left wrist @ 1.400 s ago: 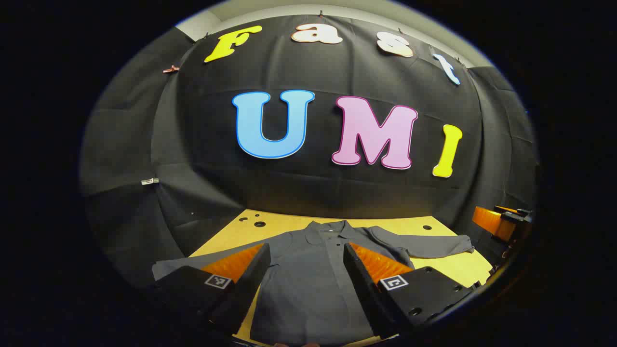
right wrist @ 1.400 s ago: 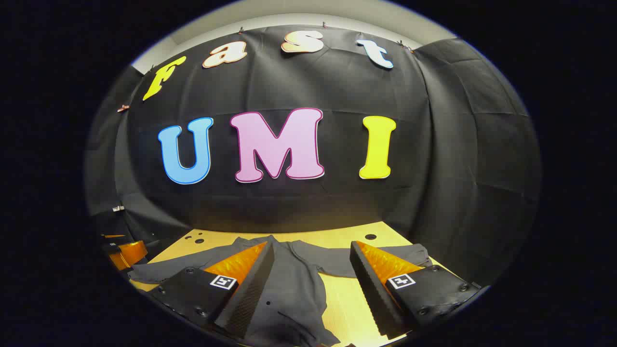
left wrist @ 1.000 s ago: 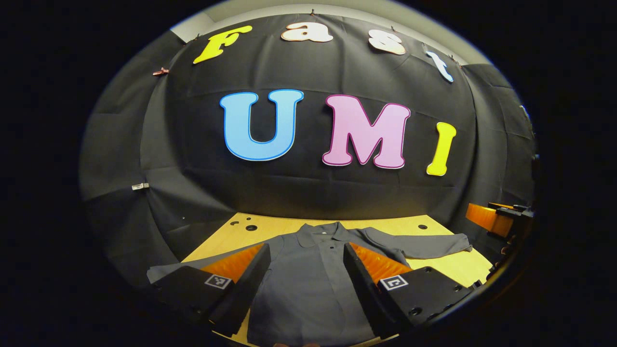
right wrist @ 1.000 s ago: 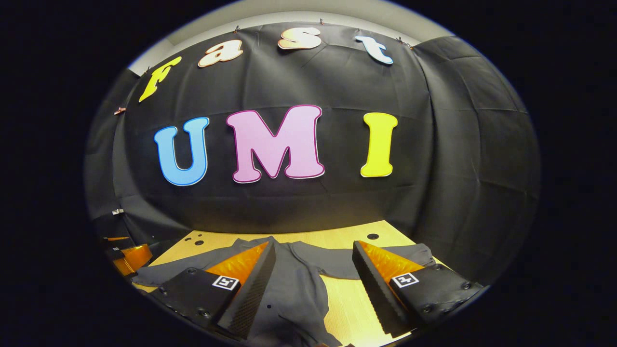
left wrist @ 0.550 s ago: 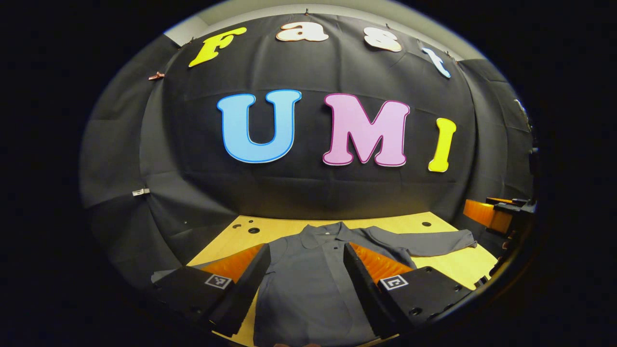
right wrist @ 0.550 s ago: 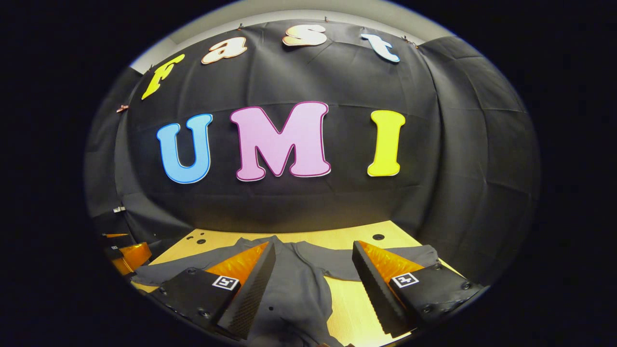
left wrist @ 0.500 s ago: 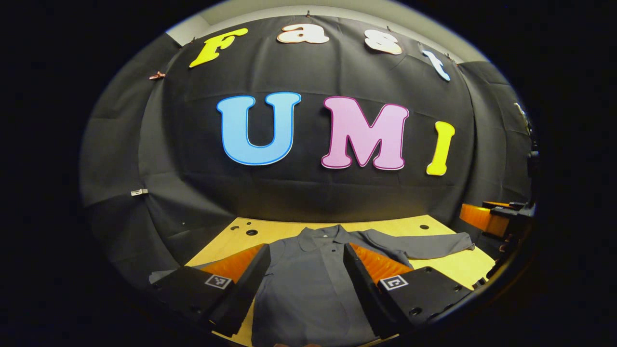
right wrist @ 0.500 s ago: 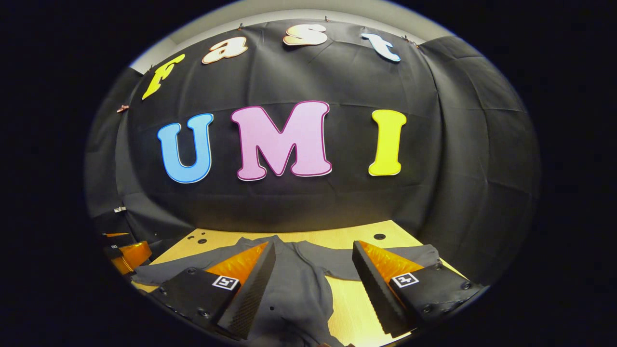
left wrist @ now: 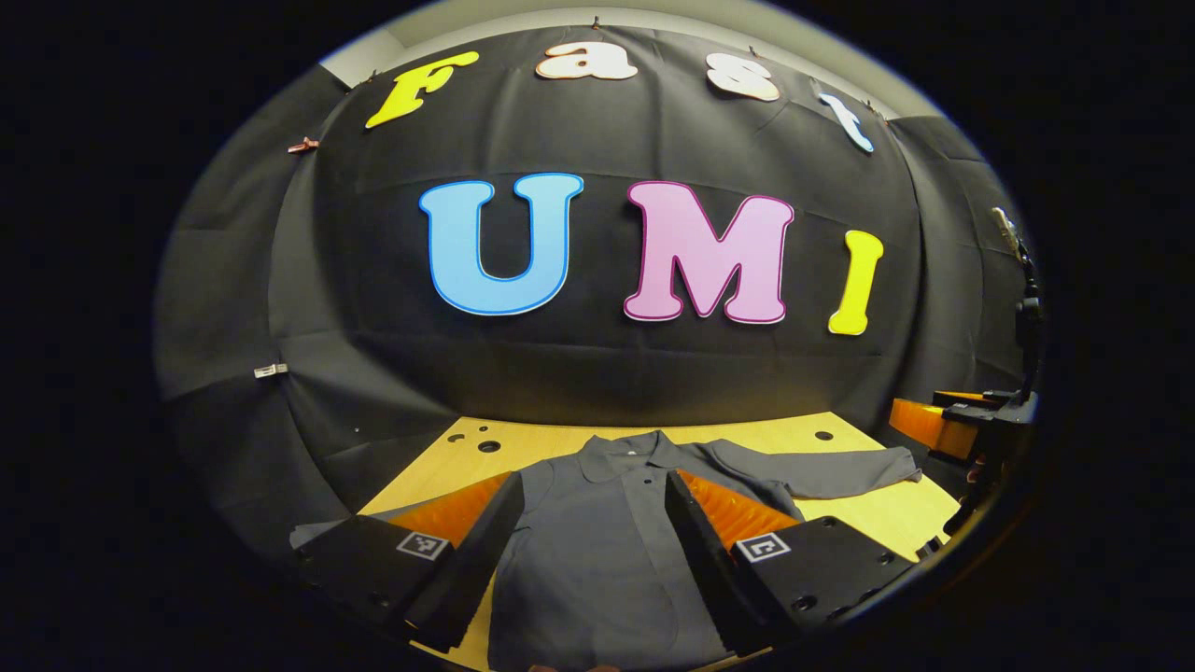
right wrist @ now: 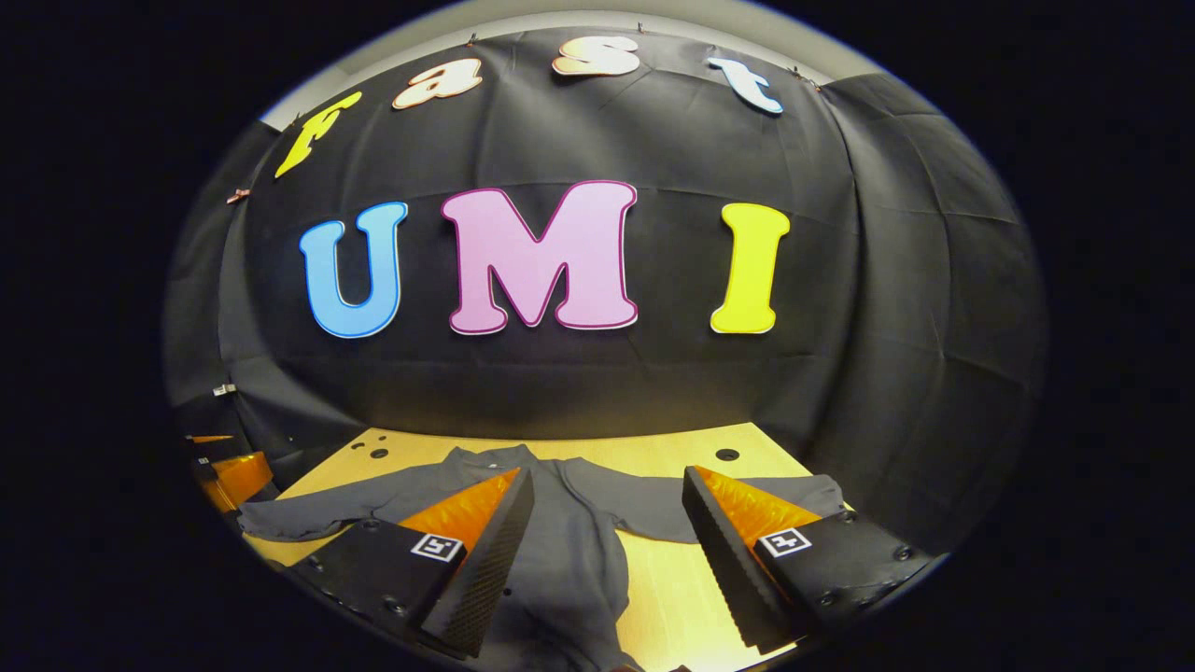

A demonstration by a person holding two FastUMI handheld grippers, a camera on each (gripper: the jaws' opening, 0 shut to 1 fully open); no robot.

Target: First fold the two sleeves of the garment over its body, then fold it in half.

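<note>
Dark grey long-sleeved collared shirt (left wrist: 597, 551) lies flat, front up, on the light wooden surface (left wrist: 868, 513) with round holes. Long axis of the body runs from the near edge toward the black cloth back wall (left wrist: 597, 373); collar (left wrist: 625, 450) points at the wall, hem toward the cameras.

Both sleeves are spread out sideways, roughly across the body axis, not folded. In the left gripper view the right sleeve (left wrist: 822, 471) stretches out to the right, cuff near the surface's edge. In the right gripper view the left sleeve (right wrist: 308, 513) runs off to the left and the right sleeve lies just ahead of the fingers.

Left tool (left wrist: 590, 485): fingers spread wide, holding nothing, above the shirt body.

Right tool (right wrist: 607, 481): fingers spread wide, holding nothing, above the shirt's right side and bare wood. It also shows at the far right edge of the left gripper view (left wrist: 943, 425).
</note>
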